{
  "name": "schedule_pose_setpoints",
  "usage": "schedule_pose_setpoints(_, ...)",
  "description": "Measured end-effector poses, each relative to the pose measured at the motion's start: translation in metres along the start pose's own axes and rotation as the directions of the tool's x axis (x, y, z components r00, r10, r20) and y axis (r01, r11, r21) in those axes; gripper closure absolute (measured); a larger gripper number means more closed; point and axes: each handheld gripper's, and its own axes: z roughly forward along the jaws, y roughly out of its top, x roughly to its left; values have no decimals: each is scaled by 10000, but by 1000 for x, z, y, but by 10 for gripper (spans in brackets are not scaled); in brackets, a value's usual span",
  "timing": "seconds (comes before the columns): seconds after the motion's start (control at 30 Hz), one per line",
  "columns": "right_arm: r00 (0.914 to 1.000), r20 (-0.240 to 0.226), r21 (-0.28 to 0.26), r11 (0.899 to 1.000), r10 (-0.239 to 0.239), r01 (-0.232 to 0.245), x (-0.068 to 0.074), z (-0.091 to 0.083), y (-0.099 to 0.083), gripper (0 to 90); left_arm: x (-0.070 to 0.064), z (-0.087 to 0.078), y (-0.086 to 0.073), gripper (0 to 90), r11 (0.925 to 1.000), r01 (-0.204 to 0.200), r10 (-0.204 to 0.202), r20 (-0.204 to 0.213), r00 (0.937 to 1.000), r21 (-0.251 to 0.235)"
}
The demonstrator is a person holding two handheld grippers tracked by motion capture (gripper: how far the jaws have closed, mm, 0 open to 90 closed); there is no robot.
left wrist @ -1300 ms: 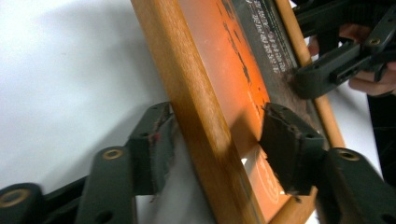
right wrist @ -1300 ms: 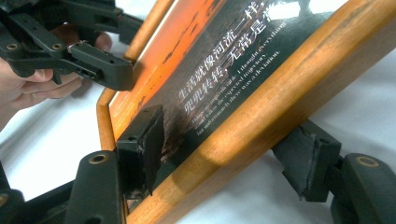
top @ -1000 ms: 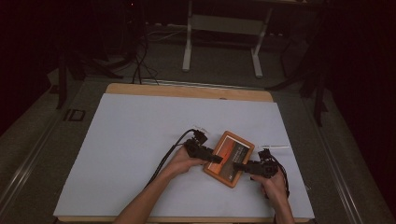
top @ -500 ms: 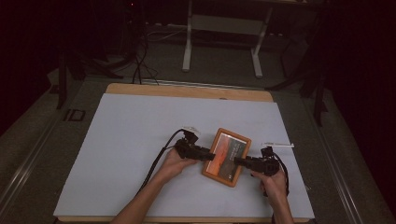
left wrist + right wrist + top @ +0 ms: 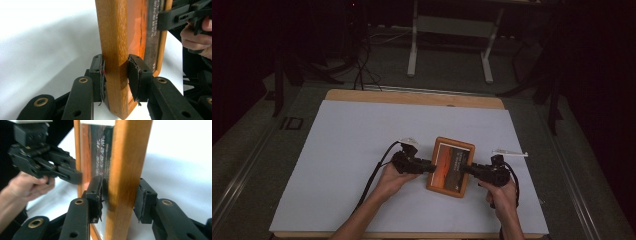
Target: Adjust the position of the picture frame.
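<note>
Frame held between 2 grippers over the white table.

Left gripper (image 5: 430, 166) clamps the wooden picture frame's (image 5: 451, 166) left rail, pads (image 5: 133, 75) pressed on both faces; right gripper (image 5: 465, 169) bites the opposite rail — its outer pad looks barely touching. Frame sits near the table's (image 5: 337, 150) front edge, right of centre. Risk, as I judge it: uneven pull could twist the frame out of the looser right grip. Count: 1 frame, 2 grippers, 1 small white strip (image 5: 510, 153) lying nearby.
</note>
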Motion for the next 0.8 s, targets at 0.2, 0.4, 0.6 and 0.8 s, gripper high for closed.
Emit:
schedule_pose_setpoints(0.2,9990,-445,28,10000,52,-51,9,13,4,636,2,-21,-10,681,9991,378,-382,-227,9990,-172)
schedule_pose_setpoints(0.4,9948,-1017,344,9994,-11,46,22,38,9,634,3,-50,-25,682,9952,933,-953,-731,9928,-291)
schedule_pose_setpoints(0.6,9913,-1316,762,9971,61,40,28,66,11,622,11,-64,-38,682,9883,1492,-1519,-1172,9814,-317)
schedule_pose_setpoints(0.8,9912,-1294,868,9961,284,-172,24,83,18,610,19,-67,-38,681,9781,2004,-2064,-1394,9685,-560)
